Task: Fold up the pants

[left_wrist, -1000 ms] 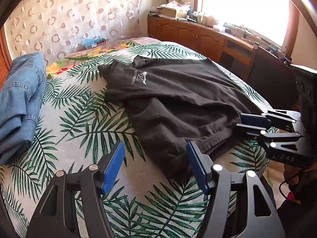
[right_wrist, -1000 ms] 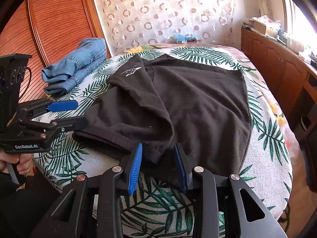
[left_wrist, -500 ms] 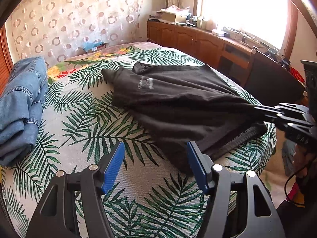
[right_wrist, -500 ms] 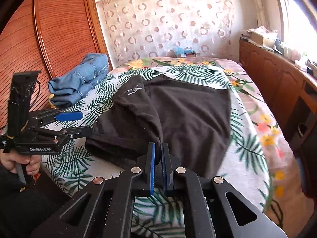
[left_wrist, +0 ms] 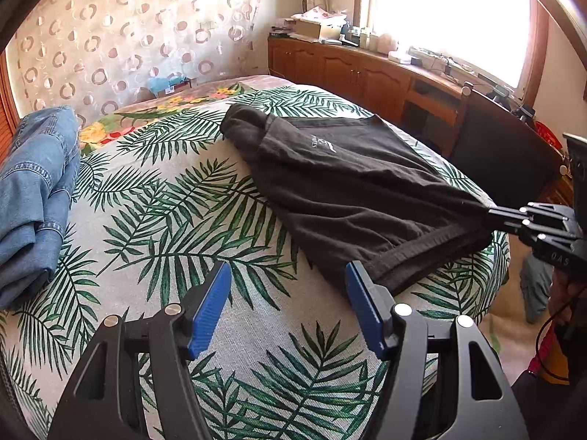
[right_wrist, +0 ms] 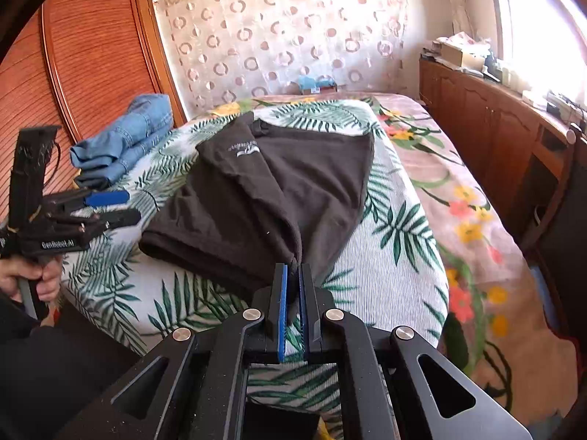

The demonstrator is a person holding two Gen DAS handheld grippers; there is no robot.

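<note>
Black pants (left_wrist: 341,194) (right_wrist: 256,190) with a small white logo lie on a bed covered in a palm-leaf spread (left_wrist: 165,220) (right_wrist: 389,256). My right gripper (right_wrist: 292,271) is shut on a bunched edge of the pants at the bed's near side, and the cloth is drawn taut toward it. In the left wrist view that gripper (left_wrist: 493,214) grips the cloth at the right edge. My left gripper (left_wrist: 286,300) hovers open over bare spread, its right pad just beside the pants' hem, with nothing between the pads. It shows at the left (right_wrist: 113,207) in the right wrist view.
Folded blue jeans (left_wrist: 33,190) (right_wrist: 124,143) lie at the bed's far left by a wooden wardrobe (right_wrist: 84,58). A wooden sideboard (left_wrist: 367,73) with clutter runs under the bright window. A dark chair (left_wrist: 502,154) stands by the bed. A hand (right_wrist: 29,275) holds the left gripper's handle.
The right gripper shut on the pants' edge and pulled it toward the bed's side, dragging the cloth taut and rightward. The left gripper stayed in place, open.
</note>
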